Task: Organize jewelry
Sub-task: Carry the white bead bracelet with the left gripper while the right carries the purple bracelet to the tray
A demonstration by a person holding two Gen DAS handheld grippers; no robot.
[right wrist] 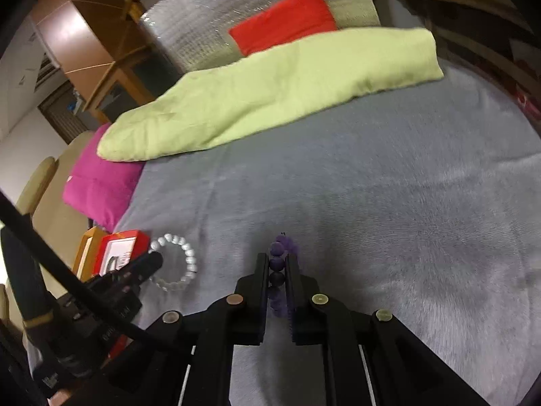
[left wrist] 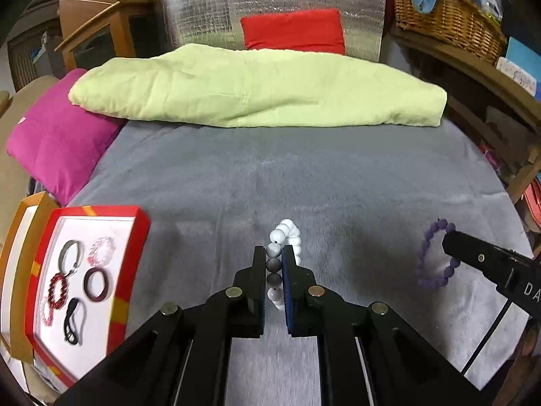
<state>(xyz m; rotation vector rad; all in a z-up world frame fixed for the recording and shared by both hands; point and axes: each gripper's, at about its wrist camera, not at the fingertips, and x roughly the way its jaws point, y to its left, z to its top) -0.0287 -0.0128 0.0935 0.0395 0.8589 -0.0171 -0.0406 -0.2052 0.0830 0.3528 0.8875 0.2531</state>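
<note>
The red box (left wrist: 101,215) is cut off at the left wrist view's edge, its bracelets blurred. The left gripper (left wrist: 274,264) holds a white and grey bead bracelet (left wrist: 287,233) between narrow fingers, above the grey bed (left wrist: 338,176). The right gripper (right wrist: 279,267), angled downward, clamps a purple bead bracelet (right wrist: 277,264) likewise.
</note>
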